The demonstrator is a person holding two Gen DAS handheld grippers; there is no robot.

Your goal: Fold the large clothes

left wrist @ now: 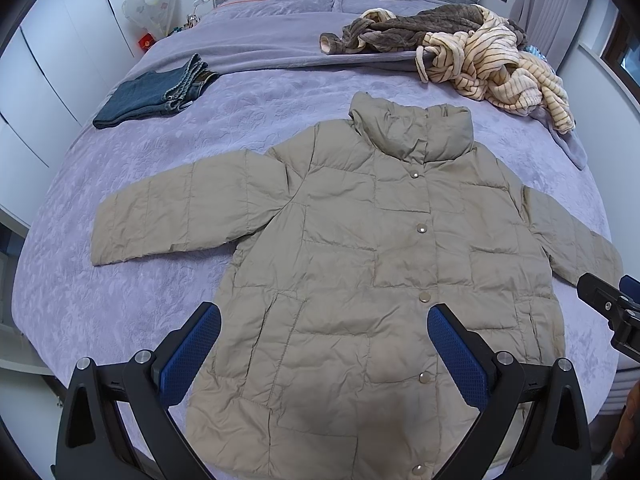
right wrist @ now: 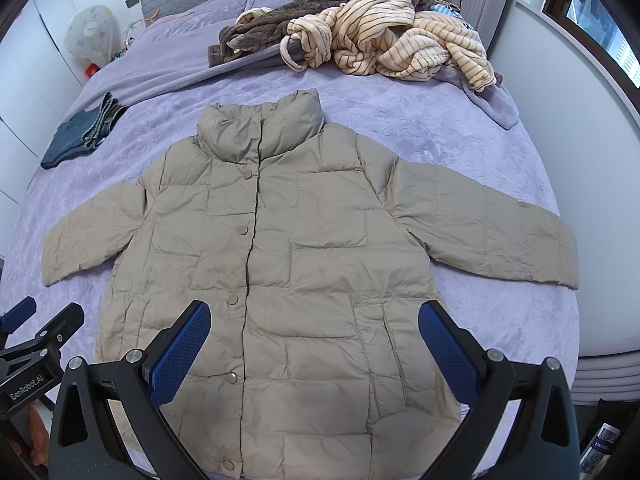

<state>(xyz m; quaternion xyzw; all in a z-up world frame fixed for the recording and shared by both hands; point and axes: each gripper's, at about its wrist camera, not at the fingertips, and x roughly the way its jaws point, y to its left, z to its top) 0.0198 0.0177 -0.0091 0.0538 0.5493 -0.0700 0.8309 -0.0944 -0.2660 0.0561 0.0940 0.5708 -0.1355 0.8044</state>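
Bed (left wrist: 120,300) carries everything. Jacket (left wrist: 360,260) lies flat mid-bed, front up, snaps closed, both sleeves spread out sideways, collar toward the headboard: laid out ready for a first fold, I'd say. Beige quilted puffer, lightly creased, looks slippery and bulky. Unsorted pile of robes (left wrist: 460,52) sits beyond the jacket's collar, to the right. Folded jeans (left wrist: 156,96) beyond its left sleeve, probably done. Left gripper (left wrist: 324,344) and right gripper (right wrist: 314,344) both hover over the jacket's hem, jaws wide, holding nothing.
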